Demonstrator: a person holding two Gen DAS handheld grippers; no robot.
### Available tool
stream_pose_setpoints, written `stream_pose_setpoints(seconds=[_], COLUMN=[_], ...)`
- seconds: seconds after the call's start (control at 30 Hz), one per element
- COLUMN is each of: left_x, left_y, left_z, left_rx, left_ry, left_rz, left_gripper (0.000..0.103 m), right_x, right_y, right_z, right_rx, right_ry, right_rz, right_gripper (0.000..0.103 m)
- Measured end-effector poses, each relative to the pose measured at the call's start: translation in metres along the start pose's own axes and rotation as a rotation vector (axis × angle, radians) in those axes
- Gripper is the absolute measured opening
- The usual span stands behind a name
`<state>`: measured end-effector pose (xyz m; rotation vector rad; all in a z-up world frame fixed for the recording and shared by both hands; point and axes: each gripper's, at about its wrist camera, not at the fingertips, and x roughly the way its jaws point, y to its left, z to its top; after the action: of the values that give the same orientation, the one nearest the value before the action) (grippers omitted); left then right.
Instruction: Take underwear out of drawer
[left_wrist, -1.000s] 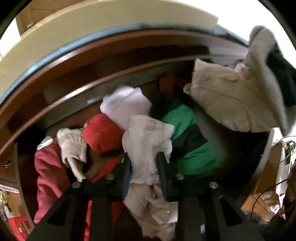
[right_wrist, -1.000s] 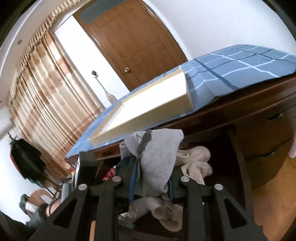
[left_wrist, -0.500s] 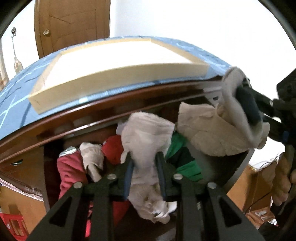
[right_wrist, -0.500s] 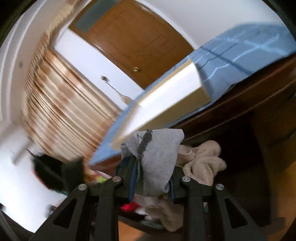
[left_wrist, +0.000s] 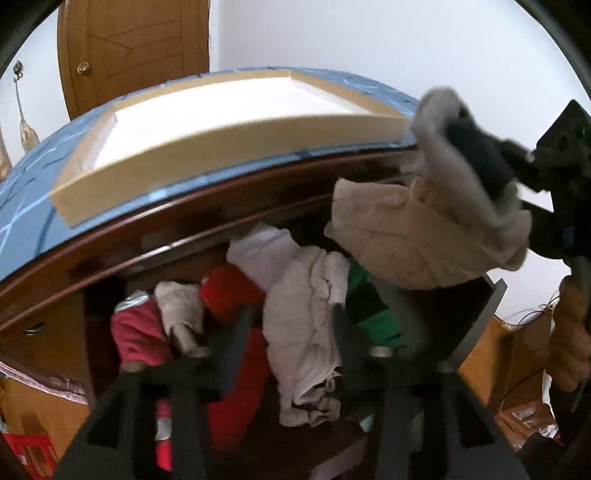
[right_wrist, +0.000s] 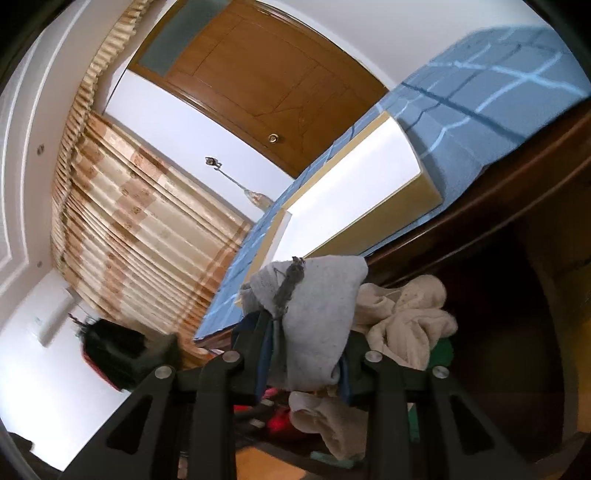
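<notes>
At nine o'clock our left gripper (left_wrist: 291, 325) has just spread its jaws, freeing the white underwear (left_wrist: 306, 332) back toward the drawer (left_wrist: 480, 325). At three o'clock our right gripper (right_wrist: 301, 354) clamps grey underwear (right_wrist: 317, 325); its dangling beige piece (right_wrist: 402, 321) may slip.

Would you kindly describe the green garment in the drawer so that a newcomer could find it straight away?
Start at the dark wooden dresser under the blue checked cloth and look into its open drawer of crumpled clothes. The green garment lies right of the white garment, partly under it. It alone is bright green with a dark band.
</notes>
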<state>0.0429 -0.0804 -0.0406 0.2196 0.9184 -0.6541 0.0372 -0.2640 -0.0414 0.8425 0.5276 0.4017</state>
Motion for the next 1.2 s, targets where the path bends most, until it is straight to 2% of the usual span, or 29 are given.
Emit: stream_pose_setpoints(seconds=[0.1,0.2,0.27,0.33,0.4,0.47,0.57,0.67,0.77,0.83,0.87,1.03,1.1,1.2], left_x=[-0.001,0.002,0.003,0.002,-0.001,-0.003,-0.005,-0.006,-0.009,-0.009,-0.008,0.01,0.022,0.036], left_y=[-0.007,-0.005,0.0,0.003,0.005,0.01,0.017,0.025,0.023,0.02,0.017,-0.012,-0.024,-0.037], left_z=[-0.001,-0.003,-0.005,-0.006,-0.008,-0.009,-0.012,-0.013,-0.009,-0.005,-0.003,0.005,0.004,-0.003], left_rx=[0.03,0.03,0.017,0.02,0.032,0.039,0.036,0.017,0.046,0.064,0.073,0.175,0.22,0.281], left_ry=[-0.017,0.002,0.013,0.017,0.019,0.024,0.032,0.034,0.021,0.007,0.003,0.012,0.037,0.094], left_rz=[0.009,0.029,0.028,0.036,0.051,0.076,0.104,0.117,0.114,0.107,0.107,0.051,0.029,0.014], left_gripper=[0.065,0.065,0.065,0.065,0.065,0.067,0.068,0.068,0.068,0.07,0.075,0.077,0.077,0.077], right_x=[0.0,0.012,0.022,0.033,0.042,0.049,0.054,0.048,0.035,0.028,0.024,0.021,0.029,0.038], right_y=[-0.006,-0.011,-0.016,-0.02,-0.023,-0.022,-0.011,-0.005,-0.012,-0.02,-0.023,-0.046,-0.059,-0.07], right_z=[-0.001,-0.005,-0.01,-0.015,-0.018,-0.018,-0.017,-0.012,-0.006,-0.005,-0.006,-0.016,-0.021,-0.027], right_rx=[0.02,0.019,0.039,0.067,0.084,0.075,-0.006,-0.057,-0.038,-0.043,-0.045,0.009,0.046,0.087], right_ry=[0.012,0.054,0.093,0.131,0.169,0.193,0.212,0.171,0.132,0.127,0.128,0.197,0.233,0.276], right_rz=[-0.009,-0.037,-0.039,-0.031,-0.019,-0.01,0.007,-0.04,-0.116,-0.185,-0.205,-0.275,-0.338,-0.346], right_gripper=[0.037,0.038,0.042,0.055,0.062,0.063,0.063,0.063,0.063,0.063,0.063,0.063,0.063,0.063])
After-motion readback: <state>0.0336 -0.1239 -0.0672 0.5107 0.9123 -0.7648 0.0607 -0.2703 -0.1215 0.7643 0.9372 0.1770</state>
